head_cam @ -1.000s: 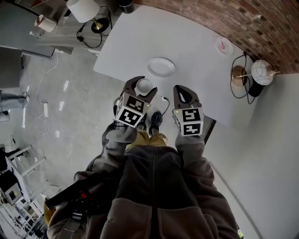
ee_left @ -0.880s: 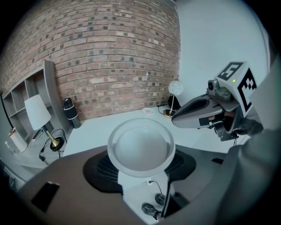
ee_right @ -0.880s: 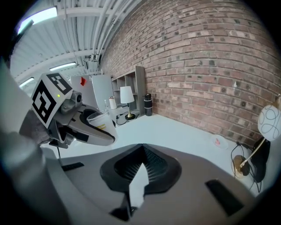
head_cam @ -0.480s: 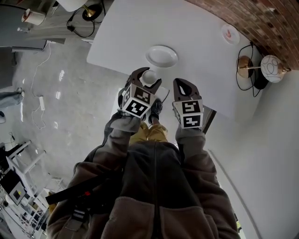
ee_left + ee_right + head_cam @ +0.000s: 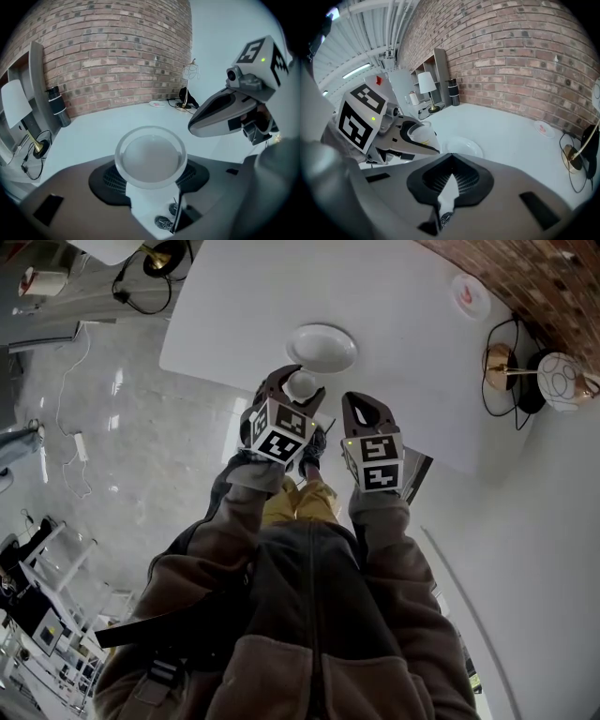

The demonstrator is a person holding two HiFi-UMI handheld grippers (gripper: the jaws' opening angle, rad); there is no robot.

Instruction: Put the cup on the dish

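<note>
**Cup held just short of the dish**

The left tongs are clamped on the white cup, which they hold upright with its mouth up. The cup is over the near edge of the tabletop, close to the white dish lying just inside that edge. The right tongs hover alongside, tips together and gripping nothing.

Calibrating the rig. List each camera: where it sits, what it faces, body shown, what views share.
Head view: on head, steeply down at table, dish; sleeves show.
Left gripper view: on left gripper, along jaws shut on cup, toward brick wall; right gripper shows.
Right gripper view: on right gripper, toward dish; left gripper shows.
All share the cup.
</note>
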